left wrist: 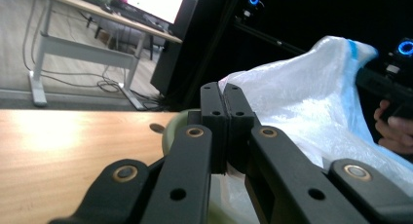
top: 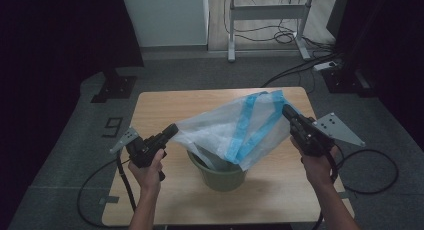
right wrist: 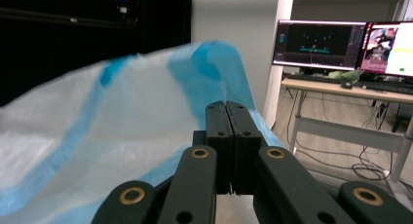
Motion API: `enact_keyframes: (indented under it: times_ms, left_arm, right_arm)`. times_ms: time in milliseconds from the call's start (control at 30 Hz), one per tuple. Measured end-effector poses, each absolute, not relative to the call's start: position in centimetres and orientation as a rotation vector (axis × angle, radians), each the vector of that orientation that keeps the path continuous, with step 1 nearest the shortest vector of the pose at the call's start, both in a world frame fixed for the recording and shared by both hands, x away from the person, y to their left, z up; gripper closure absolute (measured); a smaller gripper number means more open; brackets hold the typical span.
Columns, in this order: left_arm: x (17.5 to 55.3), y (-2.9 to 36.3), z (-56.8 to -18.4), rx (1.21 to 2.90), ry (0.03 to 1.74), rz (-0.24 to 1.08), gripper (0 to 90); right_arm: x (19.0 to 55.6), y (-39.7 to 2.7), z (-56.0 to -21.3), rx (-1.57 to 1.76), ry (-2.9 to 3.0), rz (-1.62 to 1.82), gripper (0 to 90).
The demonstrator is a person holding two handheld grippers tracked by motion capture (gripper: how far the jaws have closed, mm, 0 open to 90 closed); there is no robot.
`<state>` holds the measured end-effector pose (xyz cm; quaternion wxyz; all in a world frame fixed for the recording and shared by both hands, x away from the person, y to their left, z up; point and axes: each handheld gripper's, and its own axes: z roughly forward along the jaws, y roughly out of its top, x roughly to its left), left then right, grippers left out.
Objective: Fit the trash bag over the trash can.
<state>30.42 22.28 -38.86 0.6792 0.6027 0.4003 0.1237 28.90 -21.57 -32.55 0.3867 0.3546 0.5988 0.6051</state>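
I see each black hand-held gripper [top: 172, 129] [top: 286, 110] has brass-ringed pivots, a grey perforated three-cornered plate [top: 338, 128], a trailing black cable [top: 376, 175]; forearms bare, no sleeves.

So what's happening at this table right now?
A person holds a gripper in each hand and stretches a white plastic bag with blue bands over a green bucket on the wooden table. The left gripper is shut on the bag's left edge, the right gripper is shut on its upper right edge, held higher. The bag's lower part hangs into the bucket, but its mouth is not yet fitted around the rim.
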Motion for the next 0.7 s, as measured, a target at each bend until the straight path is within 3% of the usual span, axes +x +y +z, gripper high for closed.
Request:
enact_keyframes:
  times_ms: [100, 300, 700]
  left_arm:
    - [30.2, 22.2, -39.2, 1.377, 0.866, 0.222, 86.2]
    - [29.5, 21.8, -38.9, 1.429, 0.851, 0.265, 83.9]
    - [29.5, 22.6, -40.0, 1.406, 0.899, 0.269, 85.8]
  right_arm:
    - [28.4, -21.8, -32.8, 0.903, 1.534, 1.551, 87.5]
    - [28.7, -21.5, -34.9, 0.938, 1.592, 1.544, 86.3]
    - [28.5, -21.5, -39.0, 1.062, 1.658, 1.539, 54.8]
